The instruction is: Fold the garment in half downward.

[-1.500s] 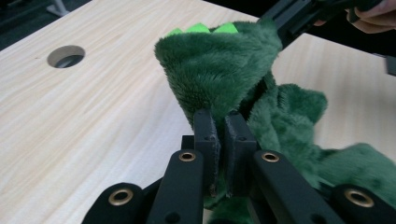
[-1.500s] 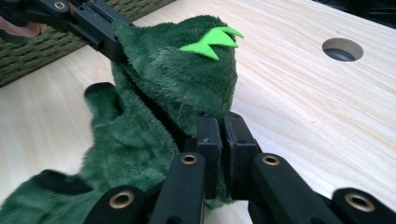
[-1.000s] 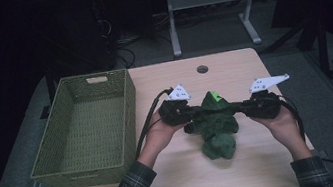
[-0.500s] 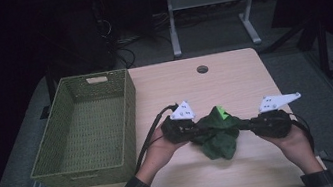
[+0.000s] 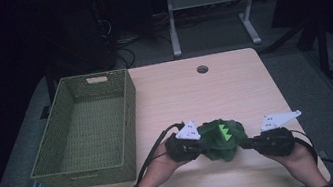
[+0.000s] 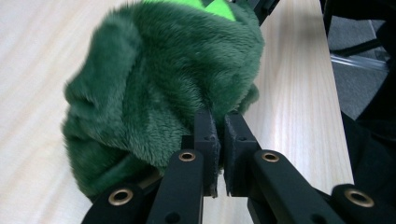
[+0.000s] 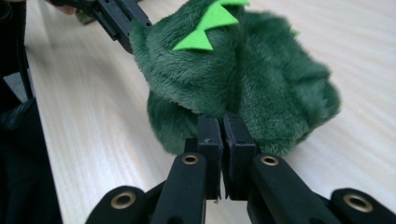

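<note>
You are holding the dark green plush toy with lime-green felt spikes point(image 5: 222, 139) from both sides, near the front edge of the light wooden table point(image 5: 195, 94), with the woven olive-green basket point(image 5: 86, 126) standing empty well off to its left.

The risk from here is the grip itself. Each gripper is pinching only a small fold of fur, so if you are pulling the two hands apart, the pile could slide out of one pair of jaws and the toy would be swinging from the other side. If you are lifting unevenly, the slack body is likely to sag and twist, and it could catch on the basket's rim on the way over. The toy is also sitting close to the table's near edge, so a slipped grip may be sending it off the front.

The left gripper point(image 6: 215, 140) is closing its jaws almost together on a tuft at the toy's side, with the bulk of the plush bulging up and away from the pads. The right gripper point(image 7: 226, 135) is doing the same on the opposite side, pads nearly touching, nipping a thin fold below the spikes. The toy's body is lying between the two sets of fingertips, resting on or just above the tabletop; you cannot tell which.
</note>
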{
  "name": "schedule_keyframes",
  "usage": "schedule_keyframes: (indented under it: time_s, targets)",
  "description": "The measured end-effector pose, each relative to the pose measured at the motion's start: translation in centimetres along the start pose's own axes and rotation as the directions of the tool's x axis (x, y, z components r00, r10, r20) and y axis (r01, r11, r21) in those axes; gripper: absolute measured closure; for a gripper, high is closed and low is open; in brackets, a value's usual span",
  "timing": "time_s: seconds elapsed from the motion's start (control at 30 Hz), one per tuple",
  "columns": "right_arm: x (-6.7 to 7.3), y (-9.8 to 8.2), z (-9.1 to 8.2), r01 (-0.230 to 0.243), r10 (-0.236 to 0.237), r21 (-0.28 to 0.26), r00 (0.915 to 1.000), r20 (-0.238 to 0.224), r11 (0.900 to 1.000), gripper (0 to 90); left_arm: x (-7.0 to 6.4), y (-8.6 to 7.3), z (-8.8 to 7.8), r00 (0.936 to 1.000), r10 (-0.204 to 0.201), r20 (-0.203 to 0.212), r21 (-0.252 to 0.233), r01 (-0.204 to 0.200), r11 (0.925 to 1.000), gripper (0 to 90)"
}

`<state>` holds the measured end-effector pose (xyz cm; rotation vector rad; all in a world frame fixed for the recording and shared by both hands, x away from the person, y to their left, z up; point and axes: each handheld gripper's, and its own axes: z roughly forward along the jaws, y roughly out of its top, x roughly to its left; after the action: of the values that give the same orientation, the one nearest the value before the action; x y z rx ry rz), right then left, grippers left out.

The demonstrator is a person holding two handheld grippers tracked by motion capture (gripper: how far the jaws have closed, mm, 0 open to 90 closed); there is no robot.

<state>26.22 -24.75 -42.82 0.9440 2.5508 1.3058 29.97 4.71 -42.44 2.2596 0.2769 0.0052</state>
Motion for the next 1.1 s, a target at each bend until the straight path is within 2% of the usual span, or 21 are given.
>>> schedule_keyframes:
  time_s: [0.1, 0.27, 0.33, 0.47, 0.67, 0.7, 0.8, 0.93, 0.97, 1.1]
  targets:
    - [0.4, -0.5, 0.4, -0.012, 0.012, 0.02, 0.9998, -0.012, 1.0, 86.8, -0.2, -0.7, 0.5, 0.9998, -0.009, 0.017, 0.016, 0.009, 0.9998, 84.9]
    - [1.0, -1.1, 1.3, 0.005, -0.004, 0.061, 0.9997, -0.024, 0.998, 86.8, -0.3, -1.6, 1.4, 0.9996, -0.01, 0.028, 0.07, 0.008, 0.9975, 84.9]
    - [1.2, -1.3, 1.7, 0.0, 0.002, 0.083, 0.9995, -0.033, 0.997, 86.8, -0.2, -1.9, 1.8, 0.9993, -0.023, 0.031, 0.086, 0.02, 0.9961, 84.9]
    - [1.3, -1.5, 2.8, -0.003, 0.009, 0.119, 0.9987, -0.051, 0.993, 86.8, 0.0, -2.2, 2.3, 0.9998, -0.017, 0.014, 0.116, 0.016, 0.9931, 85.1]
    - [1.2, -1.6, 3.7, 0.009, -0.005, 0.159, 0.9998, -0.02, 0.987, 86.7, 0.5, -2.3, 2.9, 0.9987, 0.033, -0.039, 0.145, -0.027, 0.989, 85.3]
    - [1.1, -1.6, 3.8, 0.018, -0.015, 0.158, 0.9997, -0.02, 0.987, 86.6, 0.5, -2.3, 3.0, 0.9991, 0.017, -0.039, 0.134, -0.012, 0.9909, 85.2]
    - [1.2, -1.6, 3.8, 0.016, -0.014, 0.162, 0.9998, -0.016, 0.987, 83.7, 0.3, -2.2, 2.8, 0.9996, 0.005, -0.028, 0.128, -0.002, 0.9918, 80.7]
    - [1.3, -1.5, 2.8, -0.002, 0.005, 0.128, 0.9997, -0.024, 0.992, 75.5, -0.4, -1.8, 1.8, 0.9997, -0.021, 0.008, 0.094, 0.02, 0.9953, 66.7]
    - [1.3, -1.4, 2.4, 0.006, -0.003, 0.117, 0.9997, -0.023, 0.993, 74.1, -0.6, -1.7, 1.5, 0.9995, -0.028, 0.016, 0.079, 0.027, 0.9965, 64.1]
    - [1.5, -1.0, 1.0, 0.005, -0.003, 0.064, 0.9996, -0.028, 0.998, 65.9, -1.0, -1.3, 0.2, 0.9988, -0.033, 0.035, 0.044, 0.031, 0.9985, 57.8]
